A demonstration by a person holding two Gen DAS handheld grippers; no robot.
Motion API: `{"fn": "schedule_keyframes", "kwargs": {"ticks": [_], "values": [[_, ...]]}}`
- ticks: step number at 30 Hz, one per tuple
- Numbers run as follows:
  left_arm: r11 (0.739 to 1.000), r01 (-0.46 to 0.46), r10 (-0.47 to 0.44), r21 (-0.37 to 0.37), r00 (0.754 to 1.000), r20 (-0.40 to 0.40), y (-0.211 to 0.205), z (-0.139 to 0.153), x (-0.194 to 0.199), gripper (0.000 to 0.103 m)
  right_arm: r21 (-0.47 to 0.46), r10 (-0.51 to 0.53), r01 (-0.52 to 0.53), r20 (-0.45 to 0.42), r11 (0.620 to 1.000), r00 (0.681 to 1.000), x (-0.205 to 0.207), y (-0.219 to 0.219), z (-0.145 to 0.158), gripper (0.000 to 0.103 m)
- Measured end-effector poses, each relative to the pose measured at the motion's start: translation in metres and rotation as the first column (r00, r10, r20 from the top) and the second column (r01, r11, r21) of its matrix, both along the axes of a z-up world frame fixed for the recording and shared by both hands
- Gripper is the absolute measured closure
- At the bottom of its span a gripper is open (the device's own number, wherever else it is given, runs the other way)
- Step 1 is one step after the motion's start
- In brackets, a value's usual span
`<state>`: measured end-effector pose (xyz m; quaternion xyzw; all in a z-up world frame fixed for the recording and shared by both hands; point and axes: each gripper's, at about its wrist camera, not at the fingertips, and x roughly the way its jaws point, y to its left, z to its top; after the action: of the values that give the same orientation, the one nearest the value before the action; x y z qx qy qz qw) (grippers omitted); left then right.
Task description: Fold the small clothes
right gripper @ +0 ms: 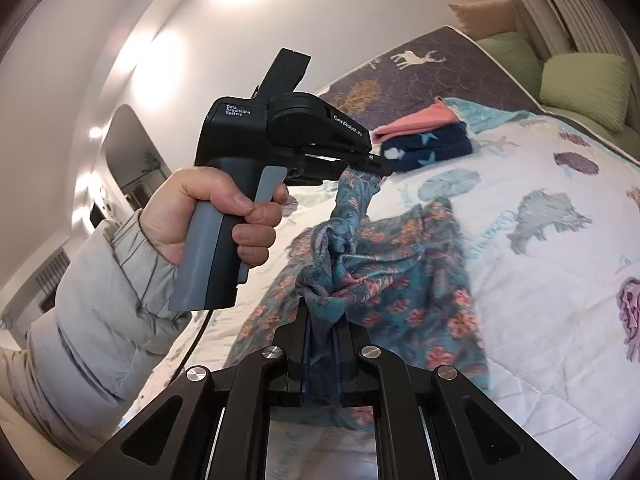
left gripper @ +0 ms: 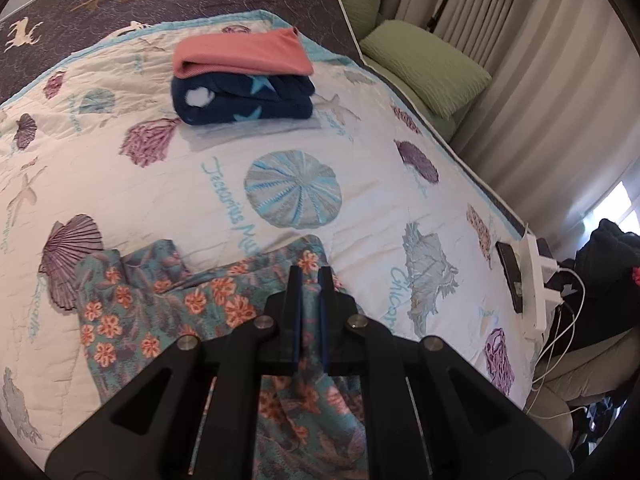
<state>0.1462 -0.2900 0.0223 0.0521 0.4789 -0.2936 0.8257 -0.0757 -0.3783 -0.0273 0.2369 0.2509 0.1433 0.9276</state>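
Both my hand-held grippers, left (left gripper: 310, 280) & right (right gripper: 320, 328), clamped on floral garment (right gripper: 400, 276), lifted partly off bed quilt (left gripper: 360, 168). Folded stack (left gripper: 244, 84) behind.

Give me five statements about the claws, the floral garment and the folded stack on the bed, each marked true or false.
1. Both claws grip the floral garment. True: the left claw and the right claw are each shut on it.
2. The pink item lies under the navy star item. False: pink is on top.
3. The floral garment is already on the stack. False: it lies apart, nearer the claws.
4. Green pillows sit beside the bed. True.
5. The quilt is plain white. False: it carries seashell prints.
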Motion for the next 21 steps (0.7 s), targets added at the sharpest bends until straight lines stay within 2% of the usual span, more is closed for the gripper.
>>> {"fn": "schedule_keyframes", "kwargs": {"ticks": [3,4,5,6,8,12,19,20,21], "values": [[0.998,0.025,-0.024,0.064,1.0,-0.007,-0.009,-0.01,-0.003,0.094,0.021,0.004,-0.003,-0.025,1.0,1.0,-0.001,-0.003,-0.006,0.095],[0.995,0.03,-0.03,0.093,1.0,-0.004,-0.013,-0.013,-0.004,0.09,0.024,0.006,-0.005,-0.033,1.0,0.999,0.0,-0.003,-0.009,0.095],[0.99,0.036,-0.036,0.134,0.999,-0.002,-0.018,-0.019,-0.006,0.081,0.025,0.008,-0.007,-0.041,1.0,0.999,-0.001,-0.002,-0.011,0.095],[0.987,0.035,-0.035,0.159,0.999,-0.001,-0.021,-0.022,-0.007,0.065,0.027,0.01,-0.008,-0.049,1.0,0.999,0.0,-0.002,-0.013,0.095],[0.976,0.032,-0.033,0.216,0.999,0.0,-0.028,-0.03,-0.009,0.045,0.029,0.013,-0.012,-0.057,1.0,0.998,-0.001,-0.001,-0.016,0.095],[0.937,0.014,-0.023,0.348,0.999,0.023,-0.042,-0.049,-0.009,0.045,0.028,0.016,-0.014,-0.062,1.0,0.998,-0.002,-0.001,-0.018,0.095],[0.925,-0.066,0.068,0.375,0.998,0.01,-0.044,-0.06,0.013,0.045,0.015,0.024,-0.023,-0.076,1.0,0.997,-0.003,0.004,-0.021,0.095],[0.927,-0.074,0.081,0.368,0.997,-0.004,-0.042,-0.061,0.018,0.046,0.015,0.025,-0.024,-0.078,1.0,0.997,-0.003,0.004,-0.021,0.095],[0.932,-0.077,0.088,0.355,0.996,-0.014,-0.041,-0.062,0.02,0.064,0.015,0.026,-0.025,-0.08,1.0,0.996,-0.003,0.004,-0.022,0.095]]}}
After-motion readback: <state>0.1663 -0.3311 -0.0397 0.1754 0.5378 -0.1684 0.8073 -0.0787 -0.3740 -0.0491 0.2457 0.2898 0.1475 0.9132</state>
